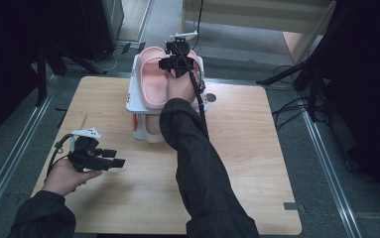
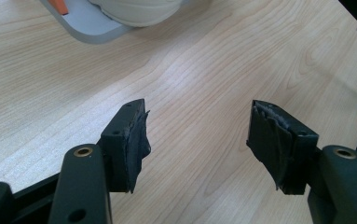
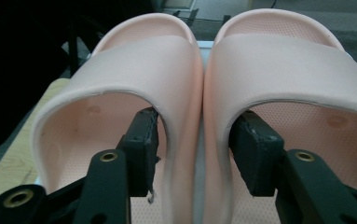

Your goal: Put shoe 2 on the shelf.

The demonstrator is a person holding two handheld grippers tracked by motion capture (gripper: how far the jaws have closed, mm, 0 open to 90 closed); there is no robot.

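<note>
A pair of pink slippers stands side by side on the top tier of a white shoe rack (image 1: 134,79). The left slipper (image 1: 153,82) (image 3: 120,70) lies in plain sight, while hand and gripper hide much of the right slipper (image 1: 193,54) (image 3: 288,60). My right gripper (image 1: 177,64) (image 3: 195,135) reaches in from the heel end with one jaw inside each slipper. Both inner walls stand between the jaws, and the pads sit just off them, so it is open. My left gripper (image 1: 117,157) (image 2: 197,126) hovers open over the bare wooden table (image 1: 237,163), with nothing between its jaws.
A cream slipper (image 1: 150,131) (image 2: 139,11) sits on the rack's lower tier. The rack's grey base (image 2: 85,25) rests on the tabletop. A small round hole (image 1: 211,97) lies right of the rack. Dark stands and cables surround the table.
</note>
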